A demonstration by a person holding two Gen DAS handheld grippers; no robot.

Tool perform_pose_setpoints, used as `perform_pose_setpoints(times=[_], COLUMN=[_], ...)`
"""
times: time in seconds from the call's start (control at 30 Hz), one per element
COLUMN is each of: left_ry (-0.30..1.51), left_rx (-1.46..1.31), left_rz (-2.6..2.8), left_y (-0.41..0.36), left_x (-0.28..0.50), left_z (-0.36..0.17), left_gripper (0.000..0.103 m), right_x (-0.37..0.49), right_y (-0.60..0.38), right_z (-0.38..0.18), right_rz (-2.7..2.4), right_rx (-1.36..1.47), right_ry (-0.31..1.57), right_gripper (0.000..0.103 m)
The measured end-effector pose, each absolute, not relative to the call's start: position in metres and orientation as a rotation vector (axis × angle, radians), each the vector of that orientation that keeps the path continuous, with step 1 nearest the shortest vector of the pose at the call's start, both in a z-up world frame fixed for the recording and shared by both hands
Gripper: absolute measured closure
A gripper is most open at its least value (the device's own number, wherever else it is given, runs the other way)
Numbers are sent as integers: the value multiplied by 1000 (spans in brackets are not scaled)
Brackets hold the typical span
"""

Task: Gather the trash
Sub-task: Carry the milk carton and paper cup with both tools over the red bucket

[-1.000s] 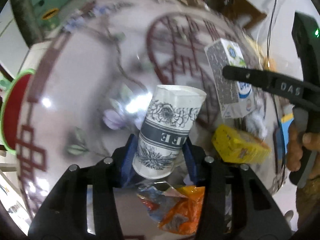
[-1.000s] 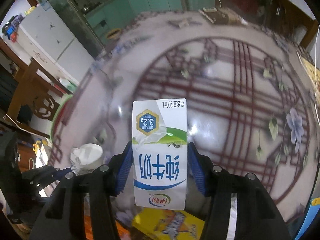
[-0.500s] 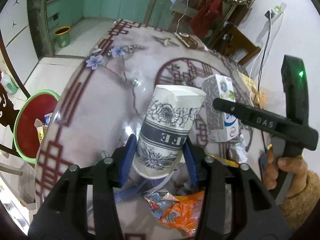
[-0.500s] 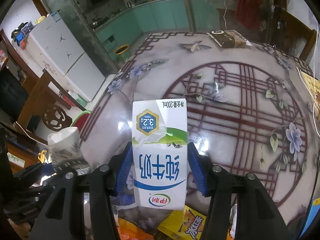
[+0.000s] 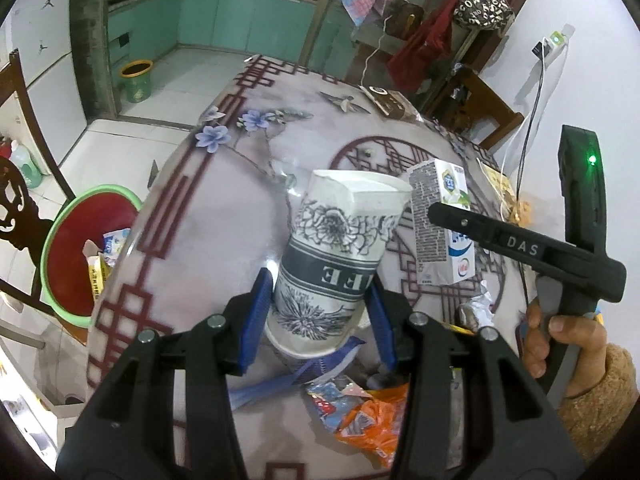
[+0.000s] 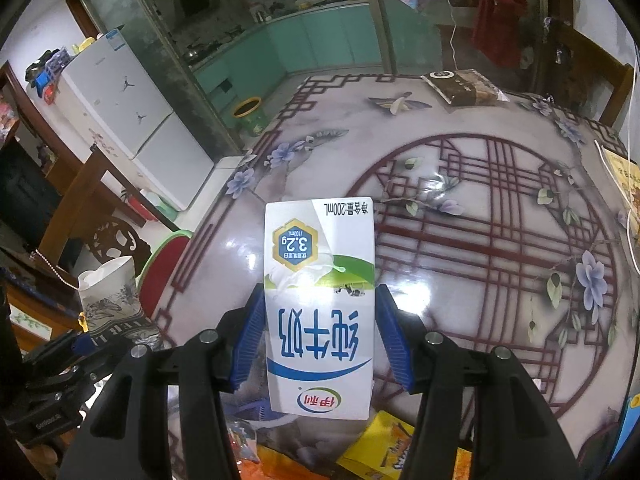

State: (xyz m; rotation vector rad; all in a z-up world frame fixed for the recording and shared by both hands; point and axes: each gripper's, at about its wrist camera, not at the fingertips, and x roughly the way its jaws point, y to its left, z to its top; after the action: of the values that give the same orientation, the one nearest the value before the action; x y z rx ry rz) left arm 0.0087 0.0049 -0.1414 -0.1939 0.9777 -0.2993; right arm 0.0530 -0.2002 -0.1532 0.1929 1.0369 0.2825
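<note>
My left gripper (image 5: 318,322) is shut on a white paper cup (image 5: 340,256) with a grey flower print, held above the round table (image 5: 224,224). My right gripper (image 6: 320,340) is shut on a white milk carton (image 6: 319,304) with blue characters, held upside down above the table. The carton also shows in the left wrist view (image 5: 440,224), to the right of the cup. The cup also shows in the right wrist view (image 6: 112,296) at the far left. A red basin with a green rim (image 5: 80,252) sits on a stool left of the table and holds some wrappers.
Orange and blue wrappers (image 5: 360,408) and crumpled foil (image 5: 476,308) lie on the table's near edge. A yellow box (image 6: 380,448) lies below the carton. A dark packet (image 6: 464,86) lies at the far edge. Wooden chairs stand around the table.
Both grippers have risen well above the table with the cup and the carton still held. The basin and the room have come into view.
</note>
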Motion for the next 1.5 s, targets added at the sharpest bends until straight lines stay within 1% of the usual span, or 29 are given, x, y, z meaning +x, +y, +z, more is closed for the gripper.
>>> perform_pose_setpoints(times=[0.27, 0.73, 0.97, 1.5], left_ry=[942, 897, 881, 890], left_rx=[-196, -137, -83, -100], left_rz=[-309, -349, -358, -344], left_y=[24, 70, 101, 179], left_x=[12, 36, 46, 62], left_z=[-132, -117, -113, -120], left_gripper=[58, 58, 58, 58], right_x=[51, 36, 35, 43], right_y=[-188, -161, -132, -61], right_z=[-153, -131, -129, -134], right_rz=[265, 144, 89, 65], right_rx=[196, 245, 269, 268], right_ry=[1042, 982, 976, 991], right_gripper=[50, 50, 50, 50])
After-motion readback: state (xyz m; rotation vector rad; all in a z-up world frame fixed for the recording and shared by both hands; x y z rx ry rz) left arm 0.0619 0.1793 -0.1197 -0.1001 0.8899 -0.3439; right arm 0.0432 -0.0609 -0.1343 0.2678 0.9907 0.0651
